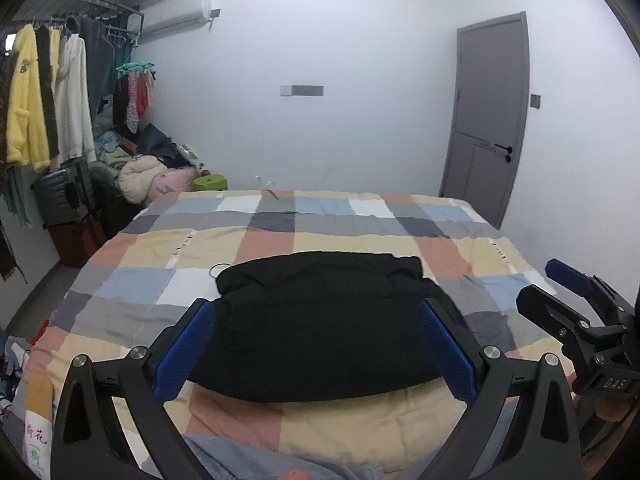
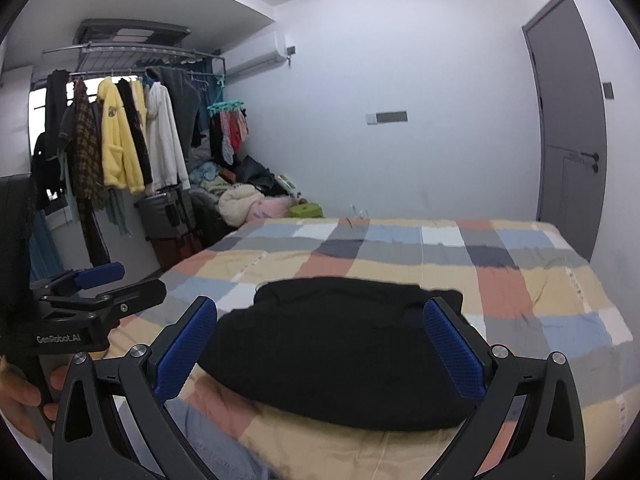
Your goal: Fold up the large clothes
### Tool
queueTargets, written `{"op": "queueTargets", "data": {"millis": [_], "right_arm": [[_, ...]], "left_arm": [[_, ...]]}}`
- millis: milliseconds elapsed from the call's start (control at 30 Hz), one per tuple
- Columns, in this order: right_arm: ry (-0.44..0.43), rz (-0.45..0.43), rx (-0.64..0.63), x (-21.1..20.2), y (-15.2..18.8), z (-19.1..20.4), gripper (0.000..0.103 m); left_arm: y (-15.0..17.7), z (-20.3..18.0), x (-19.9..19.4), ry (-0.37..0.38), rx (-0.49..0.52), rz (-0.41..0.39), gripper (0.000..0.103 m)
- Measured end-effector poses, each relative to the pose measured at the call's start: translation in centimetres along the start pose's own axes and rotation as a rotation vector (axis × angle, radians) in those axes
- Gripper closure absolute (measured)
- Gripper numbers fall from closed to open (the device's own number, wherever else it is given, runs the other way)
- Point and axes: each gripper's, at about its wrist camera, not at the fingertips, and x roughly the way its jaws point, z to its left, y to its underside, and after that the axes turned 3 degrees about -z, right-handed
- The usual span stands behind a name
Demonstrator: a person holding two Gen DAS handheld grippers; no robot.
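On the near half of a bed [image 1: 132, 252] covered by a checked quilt in beige, salmon, blue, grey and white: one black garment [image 1: 320, 320], already folded into a compact, rounded bundle, lying flat and near the front edge of the quilt. Left gripper [image 1: 316, 344]: jaws spread wide, blue-padded fingers [image 1: 184, 352] framing the bundle on either side in its own view, holding nothing; whether they touch the cloth cannot be told. Right gripper [image 2: 320, 348]: likewise spread wide and empty, with the same black bundle seen between its blue pads. Each gripper appears at the edge of the other's view, the right one at the far right of the left camera, the left one at the far left of the right camera, with a hand [image 2: 20, 396] on its handle. Beyond the bed: white wall; grey door [image 1: 488, 116] at right; clothes rack [image 2: 120, 120] at left with hung yellow, white and dark garments; wall-mounted air conditioner [image 1: 176, 12] above; a heap of loose clothing [image 1: 148, 168] by the bed's far left corner.
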Motion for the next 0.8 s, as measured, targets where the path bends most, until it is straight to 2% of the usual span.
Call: {"op": "queueTargets", "data": {"millis": [367,800], "right_arm": [[0.036,0.062,0.038,0.6,3.6,-0.6,0.000],[0.051,0.081,0.039,1.1,4.3,-0.7,0.000]], "left_arm": [[3.0,0.7,1.7,0.011,-0.034,0.067,0.002],[3.9,1.3,3.1,-0.006,-0.056,0.096,0.002]]}}
